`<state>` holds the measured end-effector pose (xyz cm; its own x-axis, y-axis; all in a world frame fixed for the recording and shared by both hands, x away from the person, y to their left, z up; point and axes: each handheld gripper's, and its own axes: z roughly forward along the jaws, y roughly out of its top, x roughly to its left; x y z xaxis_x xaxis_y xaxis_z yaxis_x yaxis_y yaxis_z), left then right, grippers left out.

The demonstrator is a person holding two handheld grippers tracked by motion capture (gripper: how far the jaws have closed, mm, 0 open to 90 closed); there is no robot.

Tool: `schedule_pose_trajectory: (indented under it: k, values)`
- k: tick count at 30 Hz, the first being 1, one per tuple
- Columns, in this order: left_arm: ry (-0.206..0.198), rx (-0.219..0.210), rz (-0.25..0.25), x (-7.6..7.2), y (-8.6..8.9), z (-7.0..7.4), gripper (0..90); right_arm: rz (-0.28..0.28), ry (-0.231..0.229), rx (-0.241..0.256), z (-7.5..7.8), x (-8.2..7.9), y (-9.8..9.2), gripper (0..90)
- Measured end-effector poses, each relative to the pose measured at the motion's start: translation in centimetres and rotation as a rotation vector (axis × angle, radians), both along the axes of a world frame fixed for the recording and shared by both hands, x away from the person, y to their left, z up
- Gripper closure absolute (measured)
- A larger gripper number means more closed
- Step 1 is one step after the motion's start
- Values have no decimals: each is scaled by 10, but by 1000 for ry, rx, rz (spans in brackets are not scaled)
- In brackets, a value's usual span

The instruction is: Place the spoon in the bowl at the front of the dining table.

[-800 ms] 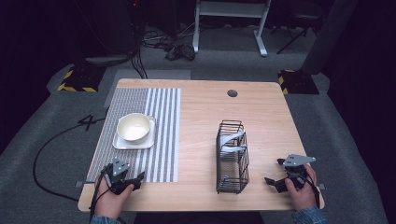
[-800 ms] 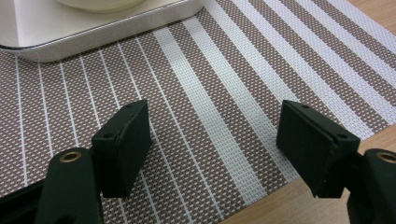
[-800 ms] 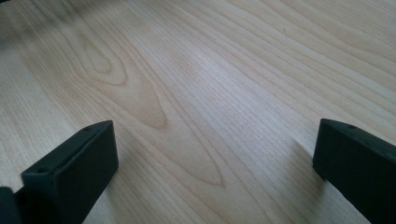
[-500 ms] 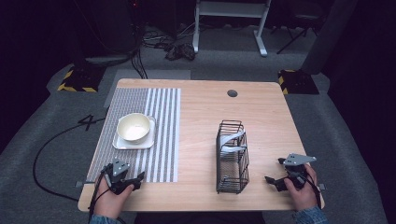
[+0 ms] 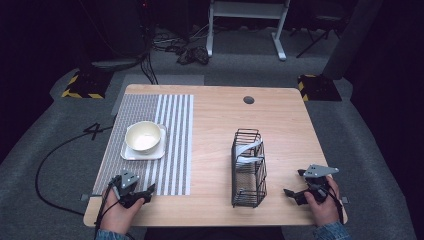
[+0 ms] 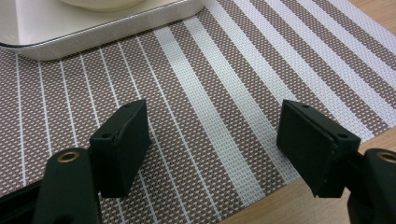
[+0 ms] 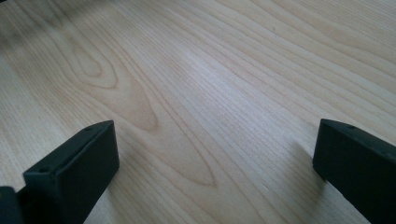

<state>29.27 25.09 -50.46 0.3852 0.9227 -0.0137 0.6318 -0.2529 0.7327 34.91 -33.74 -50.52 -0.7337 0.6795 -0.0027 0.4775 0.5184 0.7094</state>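
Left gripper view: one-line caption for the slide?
Open left gripper fingers over the striped placemat, the white square plate and bowl just ahead.

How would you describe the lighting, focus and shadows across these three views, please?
High view: the pale wooden table is evenly lit, the room behind dark, the image soft. Left gripper view: the brown-and-white striped woven placemat is sharp, the white square plate shows edge glare. Right gripper view: a broad sheen crosses the wood grain, and the black jaws cast soft shadows.
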Motion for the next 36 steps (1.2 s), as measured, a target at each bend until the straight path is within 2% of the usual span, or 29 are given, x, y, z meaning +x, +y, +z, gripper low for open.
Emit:
schedule_pose_trajectory:
  k: [3,5,9,17,20,22,23,25,36]
  values:
    - [0,-2,12,-1,-1,0,275,8,-2,1,0,0,-1,6]
    - [15,6,15,-1,-2,3,287,9,-2,1,0,0,-1,6]
    - [28,-28,-4,-3,-4,9,288,10,-1,0,0,0,-1,6]
    - [34,-38,-33,-9,-8,26,300,9,-2,1,0,0,-1,6]
    - [12,-38,-37,-11,-10,33,297,9,-2,1,0,0,-1,6]
    - [-16,-54,-34,-14,-12,40,287,9,-3,0,0,0,-1,7]
    - [-16,-54,-34,-14,-12,40,284,9,-3,0,0,0,-1,7]
    - [-41,-76,-32,-16,-13,46,284,9,-4,0,0,0,-1,8]
    - [-130,-130,-28,-24,-19,66,295,10,-7,-1,0,0,-1,10]
